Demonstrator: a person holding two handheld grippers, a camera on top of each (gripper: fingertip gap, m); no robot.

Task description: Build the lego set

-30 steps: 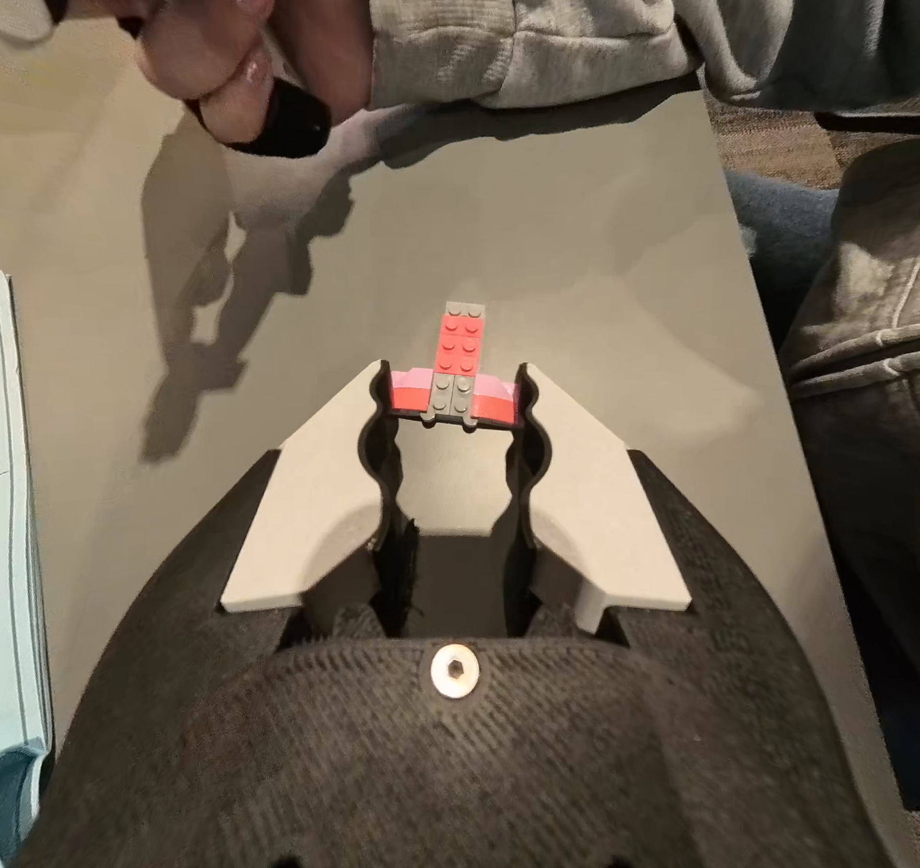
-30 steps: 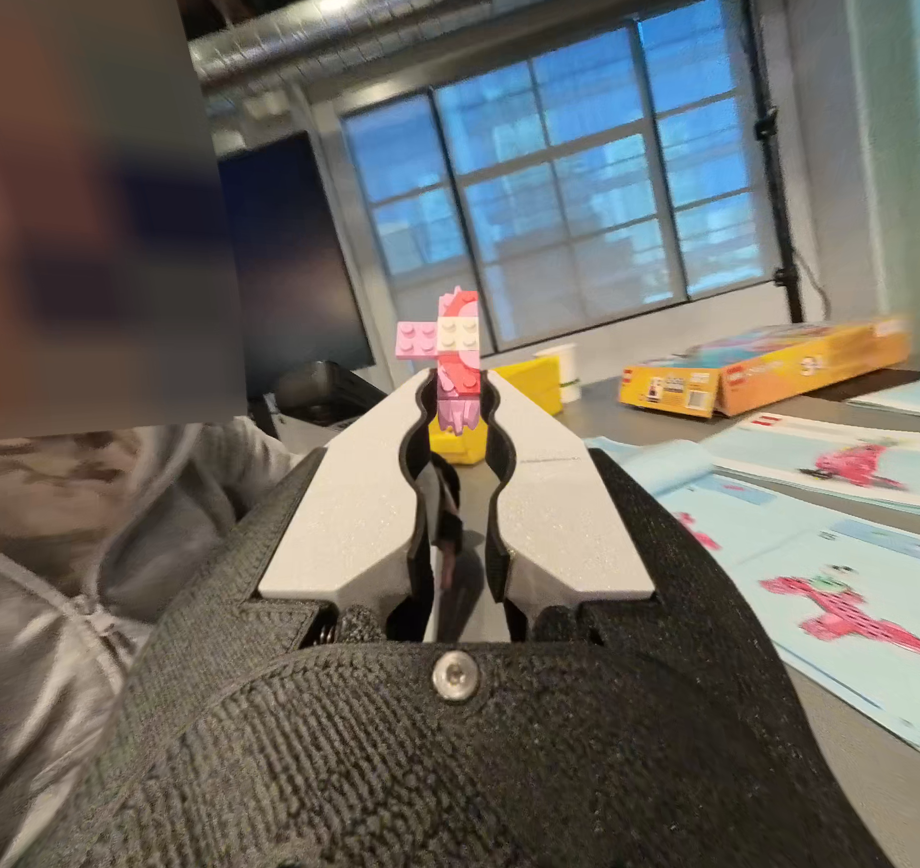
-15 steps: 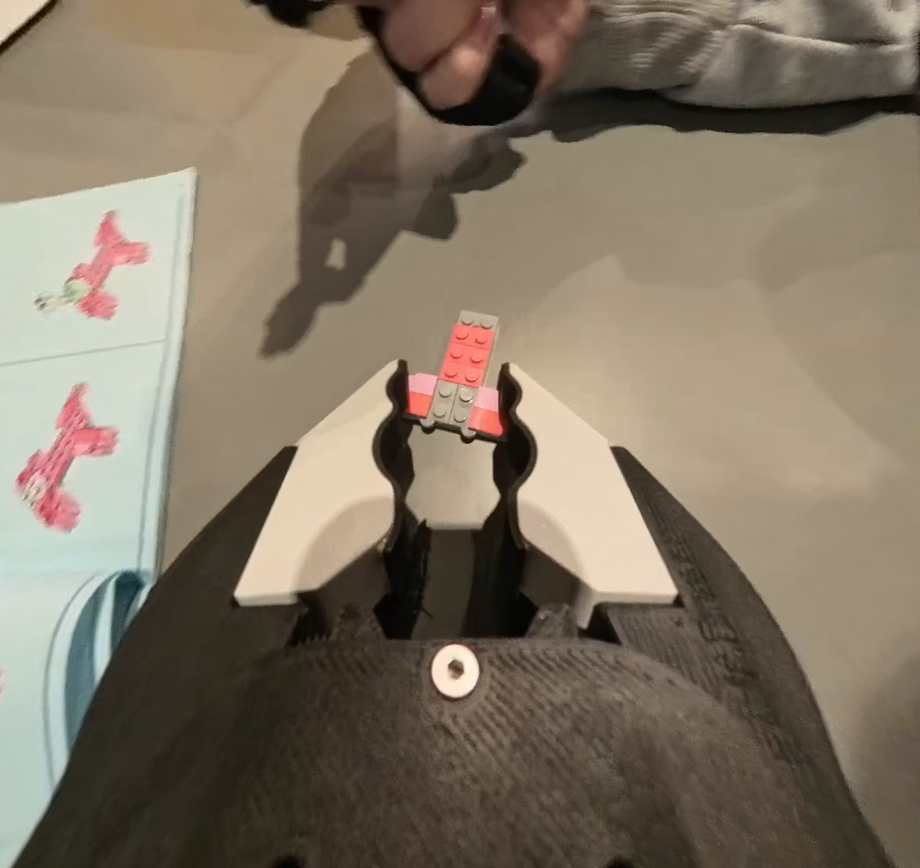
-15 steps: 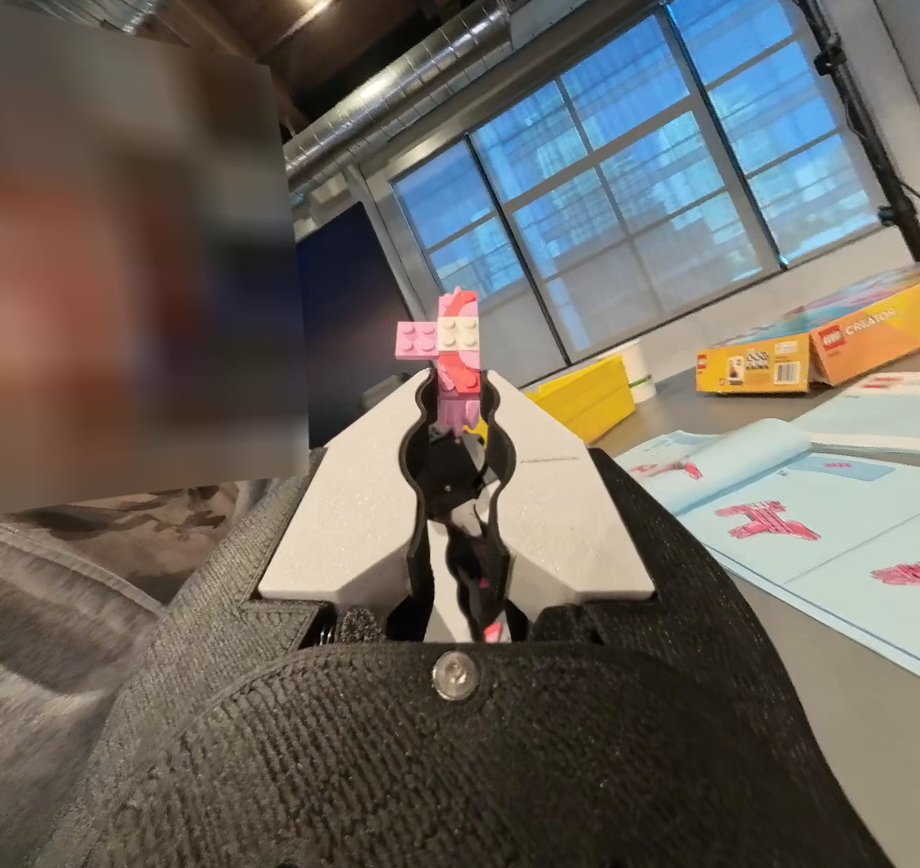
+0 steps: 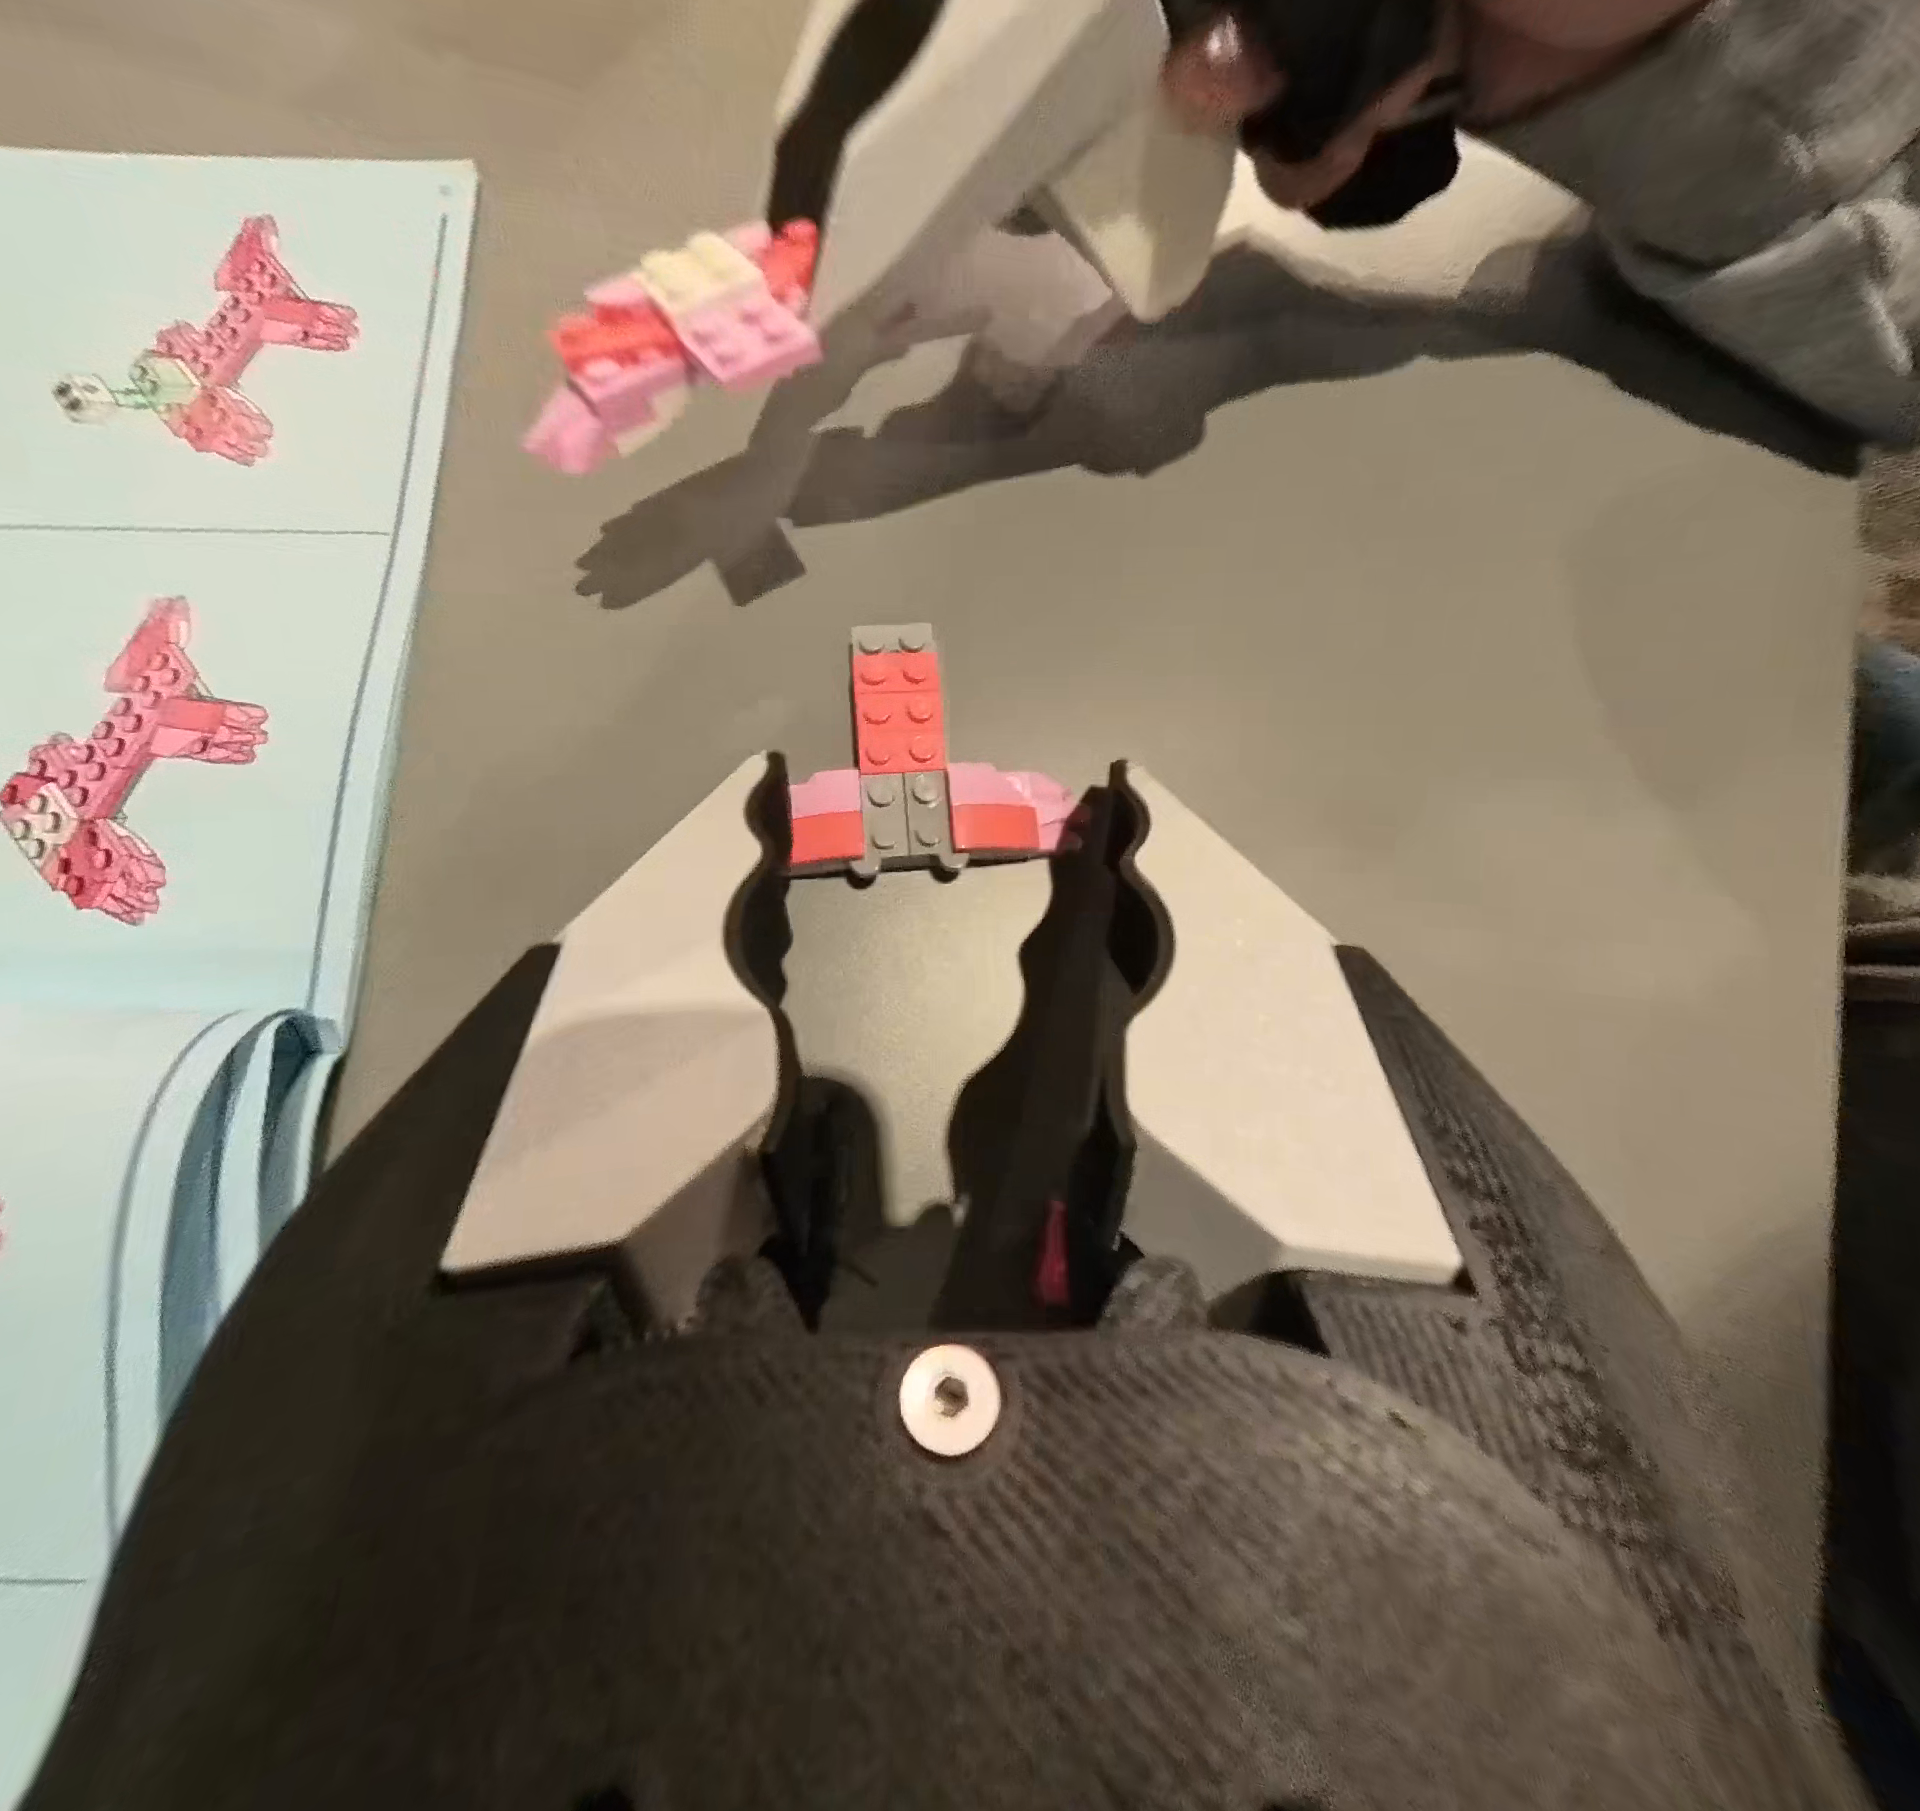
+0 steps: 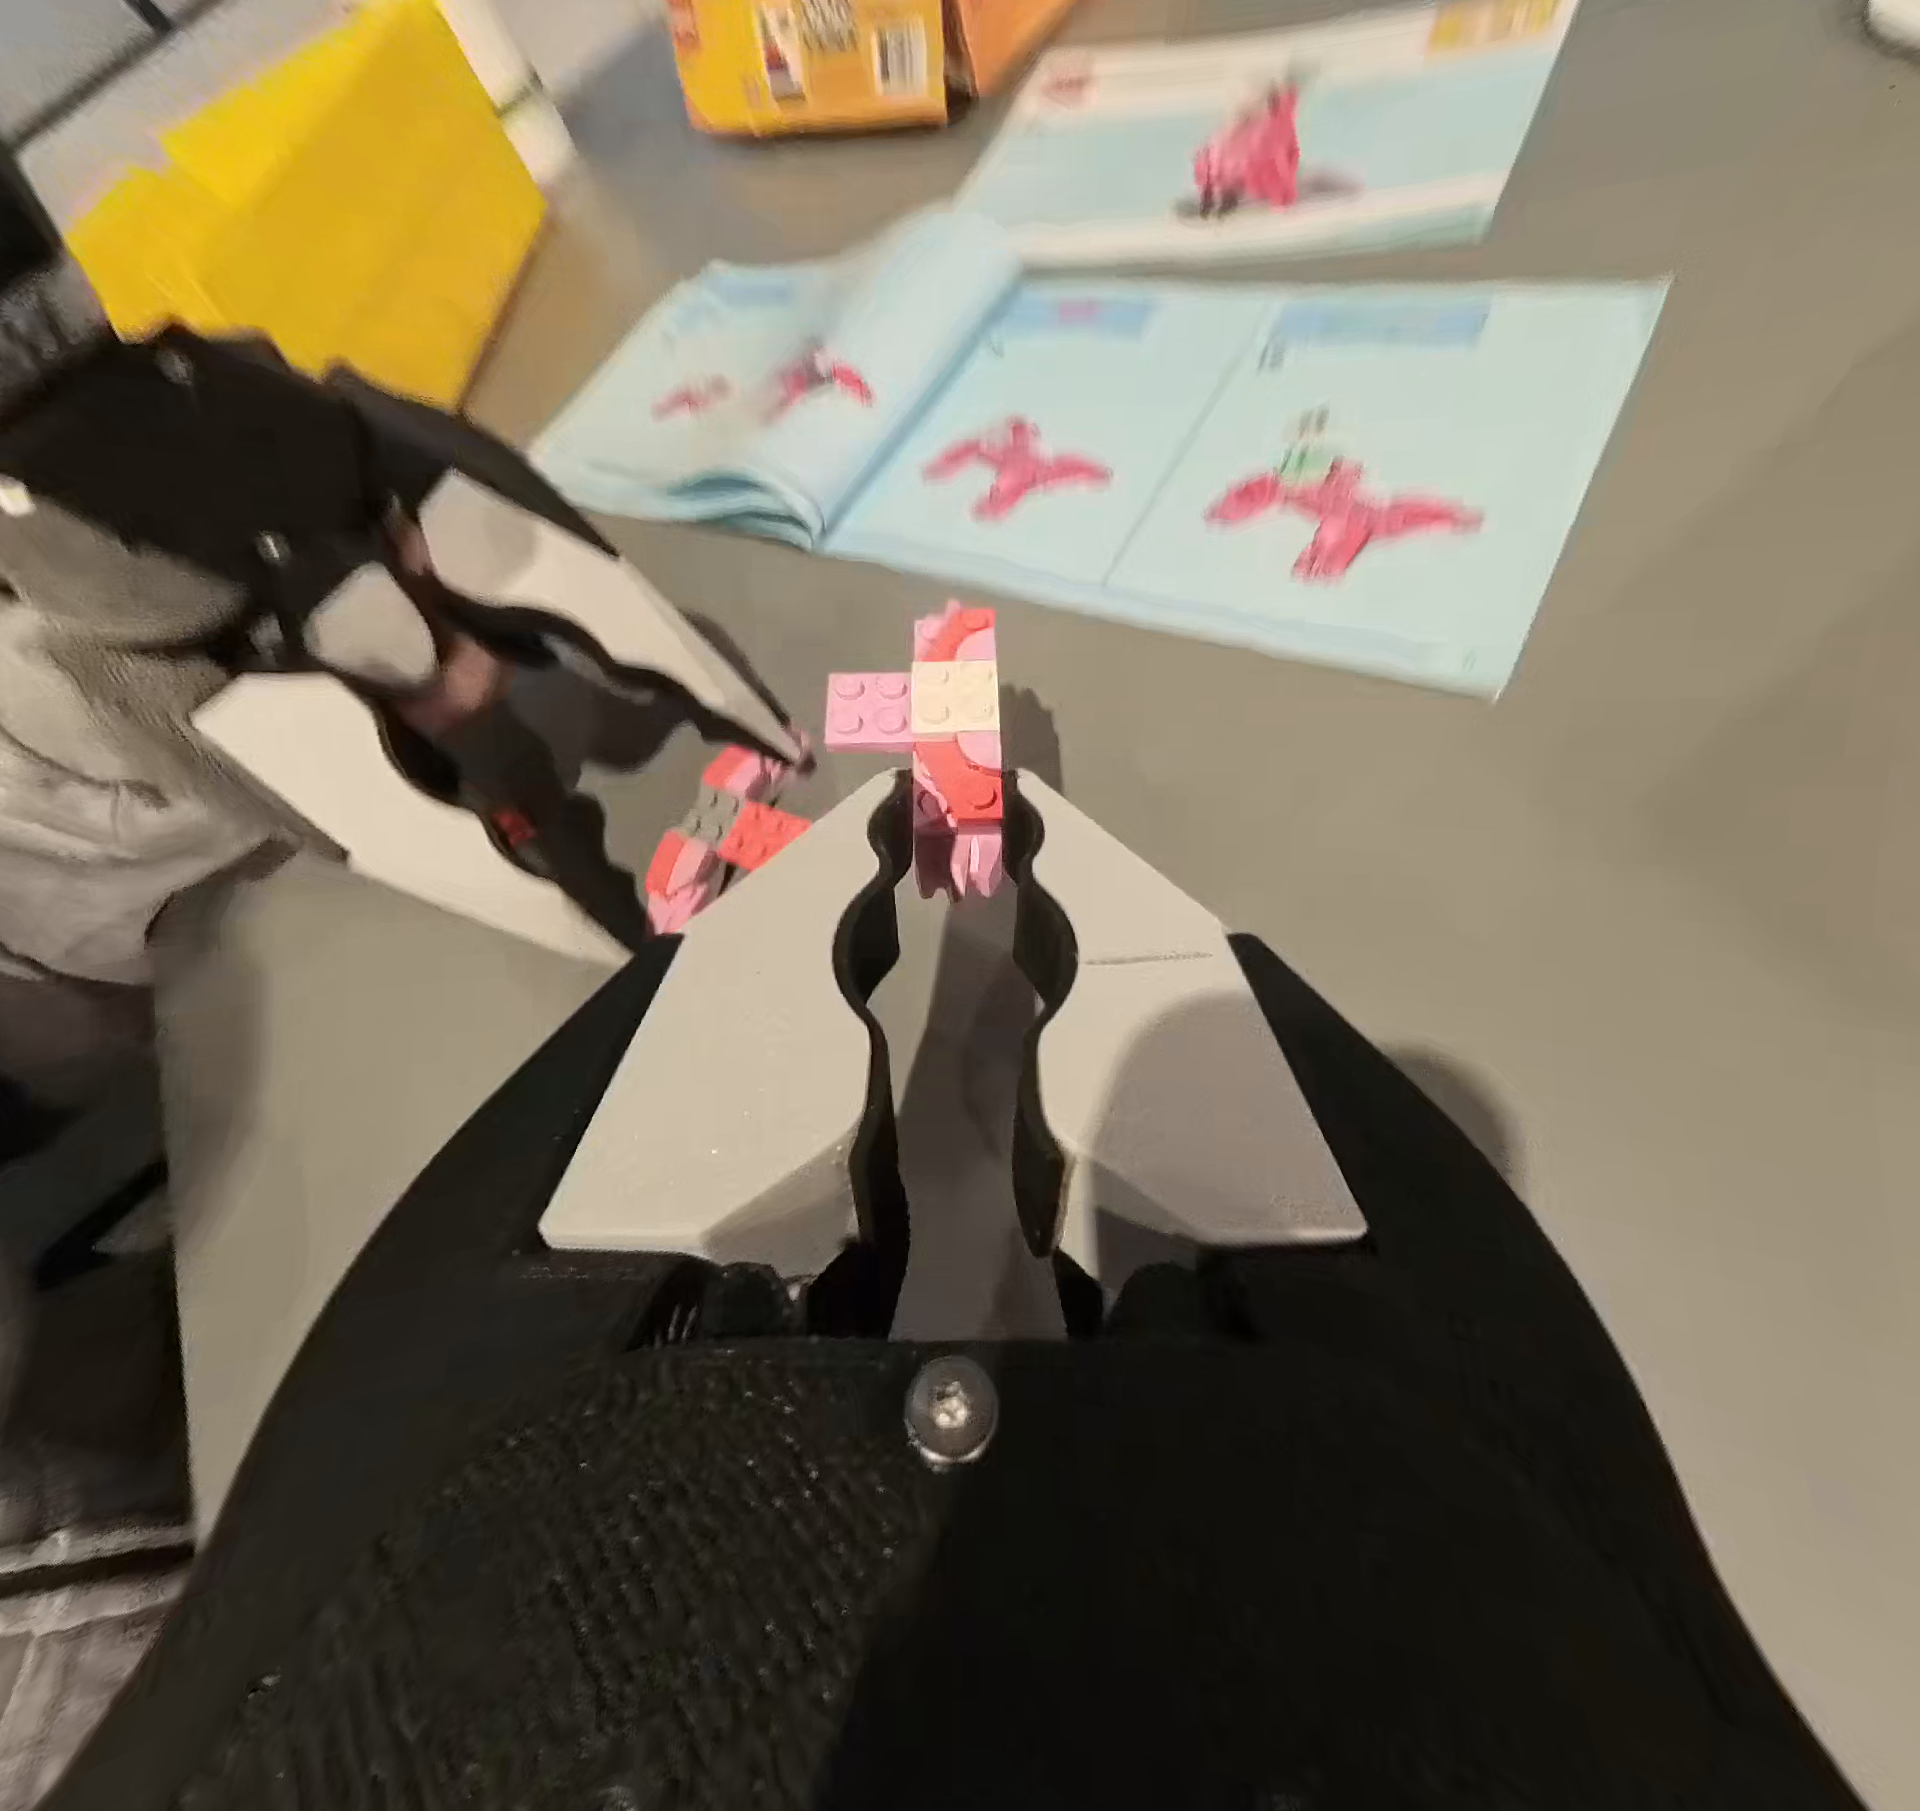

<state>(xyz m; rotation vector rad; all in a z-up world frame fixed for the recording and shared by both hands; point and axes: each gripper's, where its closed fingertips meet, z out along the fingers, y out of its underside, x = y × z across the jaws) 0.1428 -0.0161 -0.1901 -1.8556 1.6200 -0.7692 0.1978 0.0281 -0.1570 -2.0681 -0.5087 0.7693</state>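
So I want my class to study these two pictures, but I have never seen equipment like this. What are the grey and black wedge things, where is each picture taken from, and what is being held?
No robot here: a person holds a hand-held claw in each hand, and a camera on each looks forward along its two grey fingers.

The left wrist view shows the left claw gripping a T-shaped red, pink and grey brick piece above the grey table. Farther off, blurred, is the right claw with the person's hand on it.

The right wrist view shows the right claw gripping a pink, red and cream brick piece, with the left claw at its left.

On the table lie open pale blue instruction booklets, an orange box and a yellow box.
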